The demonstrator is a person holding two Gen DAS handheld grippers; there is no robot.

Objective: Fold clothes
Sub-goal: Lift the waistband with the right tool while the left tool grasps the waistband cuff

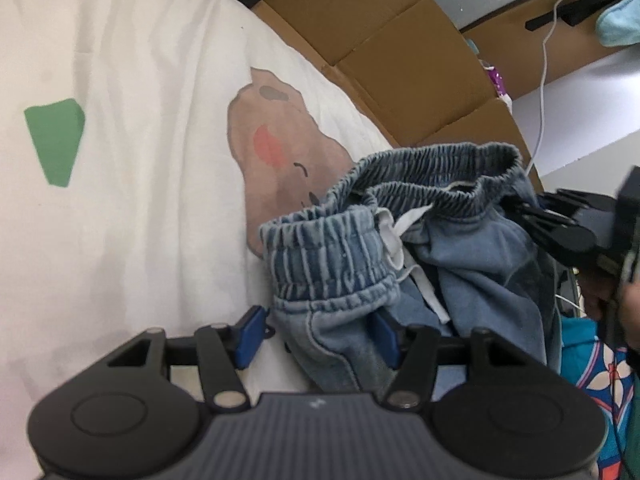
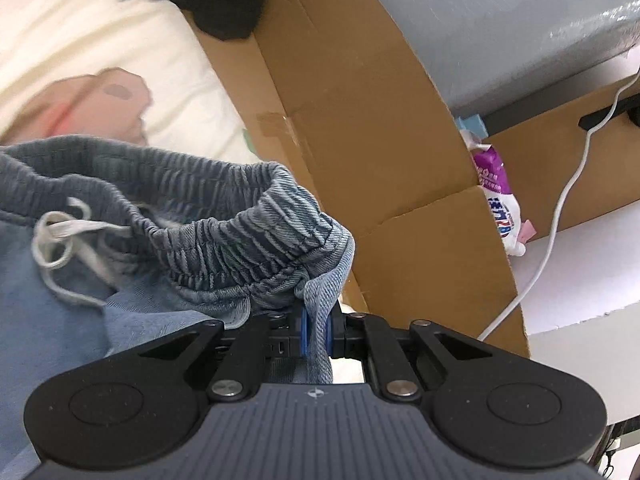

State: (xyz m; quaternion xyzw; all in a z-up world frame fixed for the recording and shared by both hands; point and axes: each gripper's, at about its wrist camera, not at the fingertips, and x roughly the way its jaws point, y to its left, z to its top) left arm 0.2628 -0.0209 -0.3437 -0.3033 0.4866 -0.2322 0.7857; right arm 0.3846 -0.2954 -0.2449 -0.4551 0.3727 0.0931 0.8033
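Blue denim shorts with an elastic waistband and a white drawstring are seen at centre right. The left tool is spread open around their lower edge. At right, the right tool is seen at the waistband. A white printed sheet fills the left.

Cardboard box, white cable, purple-white packet (label unreadable), printed sheet.

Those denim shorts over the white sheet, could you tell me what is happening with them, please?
A person is holding the blue denim shorts by the elastic waistband with two handheld grippers. The right gripper has its jaws shut on one end of the waistband. The left gripper has its jaws open around the other end. The shorts hang bunched above the white printed sheet, not yet folded.
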